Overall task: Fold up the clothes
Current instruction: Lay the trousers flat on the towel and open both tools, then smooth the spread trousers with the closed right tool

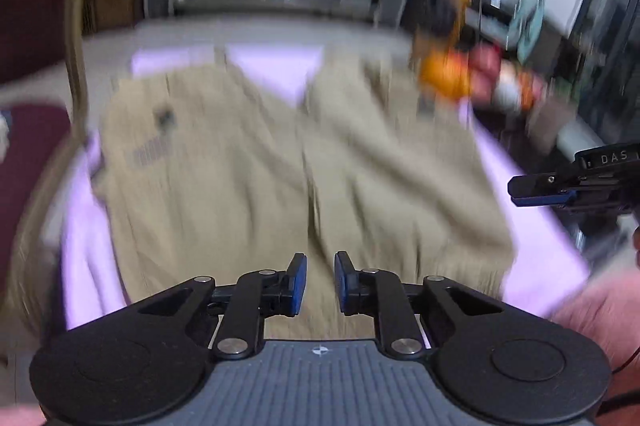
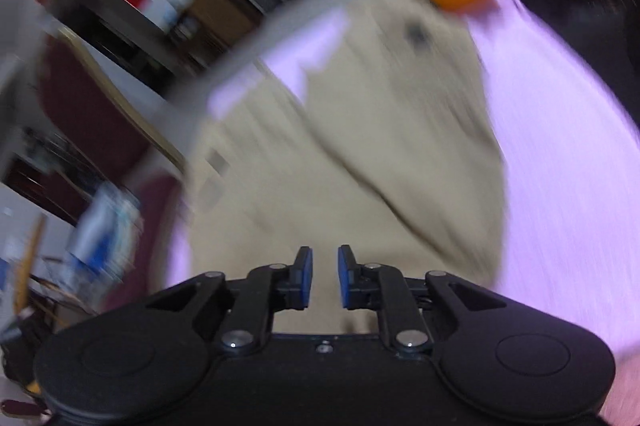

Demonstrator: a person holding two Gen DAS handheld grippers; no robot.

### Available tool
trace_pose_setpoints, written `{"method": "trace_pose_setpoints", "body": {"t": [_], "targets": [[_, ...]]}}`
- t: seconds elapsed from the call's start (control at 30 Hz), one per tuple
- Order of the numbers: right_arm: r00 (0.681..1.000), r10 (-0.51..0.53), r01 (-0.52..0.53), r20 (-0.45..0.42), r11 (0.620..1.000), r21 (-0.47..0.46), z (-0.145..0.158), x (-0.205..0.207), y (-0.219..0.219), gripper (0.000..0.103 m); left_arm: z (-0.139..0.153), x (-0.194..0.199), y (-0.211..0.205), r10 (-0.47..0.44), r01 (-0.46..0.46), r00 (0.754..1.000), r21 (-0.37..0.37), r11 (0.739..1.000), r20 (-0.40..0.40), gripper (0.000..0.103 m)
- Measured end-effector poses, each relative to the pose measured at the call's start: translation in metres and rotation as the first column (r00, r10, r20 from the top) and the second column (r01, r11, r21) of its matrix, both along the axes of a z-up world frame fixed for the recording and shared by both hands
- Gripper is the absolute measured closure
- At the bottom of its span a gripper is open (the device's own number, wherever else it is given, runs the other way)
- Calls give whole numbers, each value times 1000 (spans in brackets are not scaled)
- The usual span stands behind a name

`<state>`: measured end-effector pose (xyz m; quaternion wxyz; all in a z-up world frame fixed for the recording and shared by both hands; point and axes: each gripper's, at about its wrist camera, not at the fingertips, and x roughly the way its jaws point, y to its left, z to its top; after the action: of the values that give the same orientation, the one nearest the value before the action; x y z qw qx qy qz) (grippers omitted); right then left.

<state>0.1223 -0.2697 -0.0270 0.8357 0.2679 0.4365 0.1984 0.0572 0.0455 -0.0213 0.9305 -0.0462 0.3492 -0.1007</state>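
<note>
khaki garment (image 1: pixel 280 166): spread flat on lilac cloth (image 1: pixel 532 226), apparently trousers, blurred | left gripper (image 1: pixel 321 282): slightly parted, empty | right gripper (image 2: pixel 325 276): slightly parted, empty

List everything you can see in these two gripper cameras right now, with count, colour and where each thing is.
Khaki shorts: one, tan, spread flat on the lilac cloth, both legs pointing away from the cameras.
Lilac cloth: one, pale purple, covering the surface under the shorts.
Orange round object: one, orange, at the far right corner beyond the shorts; too blurred to identify.
Dark red chair: one, maroon with a tan frame, left of the table.
Left gripper: one, black with blue pads, above the near edge of the shorts, small gap, nothing between.
Right gripper: one, black with blue pads, small gap, nothing between.
Person's hand: one, lower right of left view.
</note>
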Motion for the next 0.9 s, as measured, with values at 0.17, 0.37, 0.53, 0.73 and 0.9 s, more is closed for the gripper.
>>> {"method": "trace_pose_setpoints", "body": {"t": [0.17, 0.37, 0.53, 0.73, 0.9], "targets": [[993, -25, 13, 119, 995, 99, 35, 37, 9, 69, 33, 37, 11, 13, -10, 997, -39, 999, 81, 73], [997, -52, 42, 65, 990, 138, -18, 90, 12, 48, -38, 102, 6, 33, -34, 995, -14, 999, -93, 85], [983, 59, -4, -173, 952, 306, -112, 111, 18, 74, -77, 119, -24, -54, 58, 994, 35, 998, -99, 84], [927, 234, -174, -293, 960, 218, -152, 130, 40, 90, -107, 139, -28, 1, 16, 993, 141, 990, -118, 80], [959, -166, 187, -230, 979, 76, -145, 136, -52, 103, -105, 142, 10, 217, -193, 971, 203, 960, -104, 87]]}}
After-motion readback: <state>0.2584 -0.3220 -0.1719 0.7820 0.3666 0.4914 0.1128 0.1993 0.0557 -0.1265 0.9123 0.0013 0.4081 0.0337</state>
